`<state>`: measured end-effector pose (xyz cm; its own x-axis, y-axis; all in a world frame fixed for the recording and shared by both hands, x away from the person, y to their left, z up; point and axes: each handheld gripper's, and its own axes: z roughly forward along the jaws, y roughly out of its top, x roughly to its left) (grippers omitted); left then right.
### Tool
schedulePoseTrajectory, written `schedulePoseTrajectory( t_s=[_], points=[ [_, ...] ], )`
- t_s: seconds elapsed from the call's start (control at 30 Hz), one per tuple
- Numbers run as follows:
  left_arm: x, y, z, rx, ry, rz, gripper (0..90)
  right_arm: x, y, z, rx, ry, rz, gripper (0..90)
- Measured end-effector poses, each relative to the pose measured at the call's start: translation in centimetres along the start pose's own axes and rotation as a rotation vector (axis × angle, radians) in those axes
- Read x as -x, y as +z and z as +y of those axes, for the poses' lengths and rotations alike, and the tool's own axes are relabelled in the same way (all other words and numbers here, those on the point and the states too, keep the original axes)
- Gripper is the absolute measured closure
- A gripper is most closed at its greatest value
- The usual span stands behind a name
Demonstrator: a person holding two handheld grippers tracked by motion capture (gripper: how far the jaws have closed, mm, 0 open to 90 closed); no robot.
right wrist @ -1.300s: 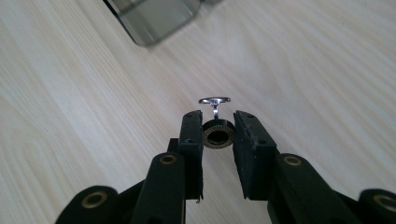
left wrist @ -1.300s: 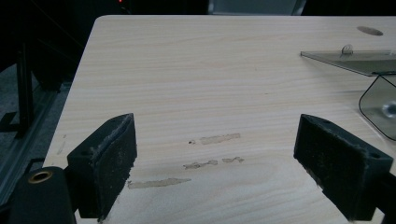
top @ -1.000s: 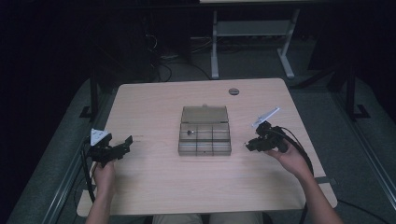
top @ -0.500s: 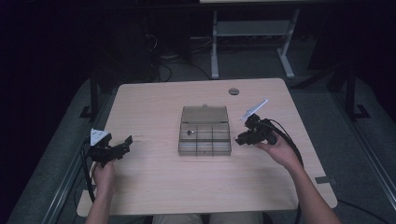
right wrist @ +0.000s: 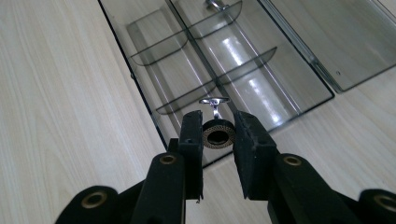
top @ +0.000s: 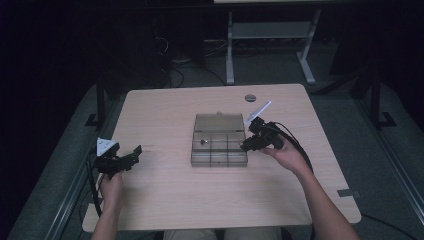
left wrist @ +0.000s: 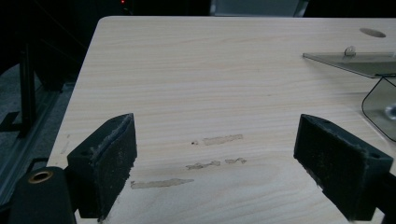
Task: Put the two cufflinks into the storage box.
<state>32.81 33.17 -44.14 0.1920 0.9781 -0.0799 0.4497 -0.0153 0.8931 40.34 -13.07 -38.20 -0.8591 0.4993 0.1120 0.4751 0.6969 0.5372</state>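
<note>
I hold the small round knurled metal part with its silver stem (right wrist: 217,133) clamped in the right gripper (right wrist: 217,135) above the right edge of the clear smoked plastic compartment box (top: 219,146), ready to drop into a cell, while the left gripper (left wrist: 215,158) waits wide and empty near the bench's left edge.

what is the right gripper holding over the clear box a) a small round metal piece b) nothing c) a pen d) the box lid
a: the right gripper is shut on a small round metal piece, pinched between its pads just above the clear box.
</note>
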Motion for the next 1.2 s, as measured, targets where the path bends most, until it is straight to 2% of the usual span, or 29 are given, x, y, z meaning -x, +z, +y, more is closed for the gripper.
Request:
schedulePoseTrajectory(
  t_s=[0.4, 0.6, 0.8, 1.2],
  points=[
    [0.0, 0.0, 0.0, -0.001, 0.0, 0.001, 12.9, -0.4, 0.8, 2.0, -0.006, -0.034, 0.013, 72.8],
    [-0.2, 0.0, 0.0, -0.004, -0.003, 0.004, 12.9, -0.6, 1.0, 3.3, 0.004, -0.028, 0.028, 72.8],
    [-0.2, -0.1, 0.0, 0.003, -0.006, 0.006, 12.9, -1.0, 1.8, 4.6, 0.008, -0.06, 0.04, 72.8],
    [-0.3, -0.1, 0.0, 0.003, 0.001, 0.008, 12.9, -1.3, 3.3, 7.2, -0.001, -0.087, 0.06, 72.8]
  ],
)
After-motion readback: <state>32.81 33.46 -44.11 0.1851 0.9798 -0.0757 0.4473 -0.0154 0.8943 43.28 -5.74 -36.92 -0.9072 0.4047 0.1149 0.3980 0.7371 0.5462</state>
